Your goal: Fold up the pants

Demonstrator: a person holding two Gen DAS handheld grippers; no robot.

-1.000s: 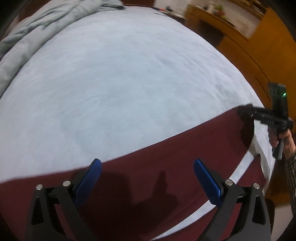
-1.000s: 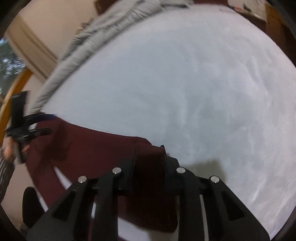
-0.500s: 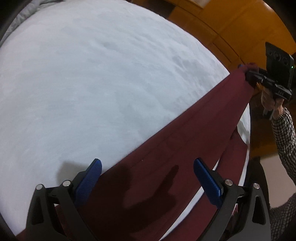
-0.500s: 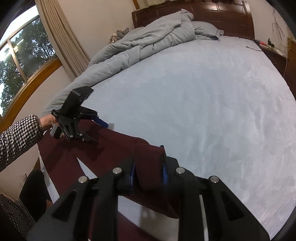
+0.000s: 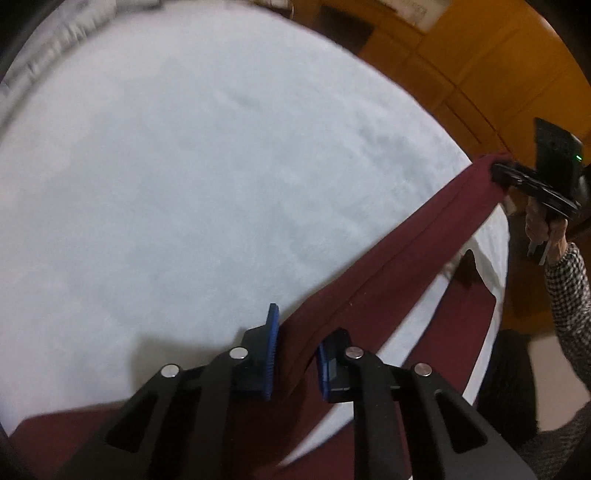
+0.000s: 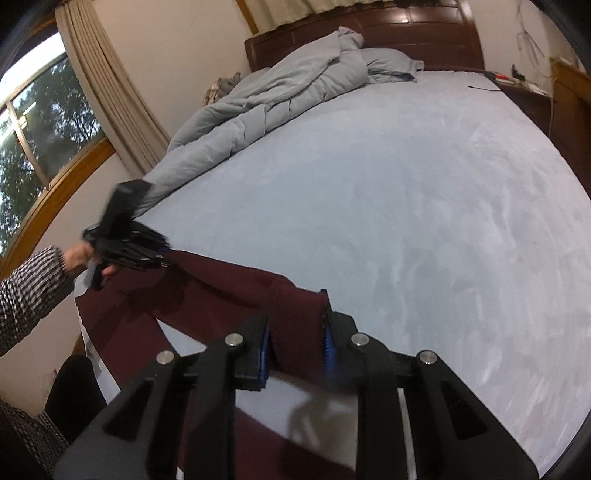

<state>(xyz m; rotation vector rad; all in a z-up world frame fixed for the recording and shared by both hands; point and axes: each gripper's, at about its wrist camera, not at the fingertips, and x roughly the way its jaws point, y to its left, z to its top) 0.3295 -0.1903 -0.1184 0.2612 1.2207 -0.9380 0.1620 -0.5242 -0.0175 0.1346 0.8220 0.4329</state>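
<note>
Both wrist views face downward, close — sharing the bed (image 5: 184, 184).

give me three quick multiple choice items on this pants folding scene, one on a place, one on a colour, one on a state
1. Where does the grey duvet lie?
A. bunched at the headboard end of the bed
B. on the floor
C. over the pants

2. What colour are the pants?
A. navy
B. dark red
C. green

3. How is the right gripper?
A. open, apart from the cloth
B. shut on nothing
C. shut on the pants

Key: A, it is heaped beside the headboard; B, the cloth is maroon in both views; C, cloth is pinched between its pads.
</note>
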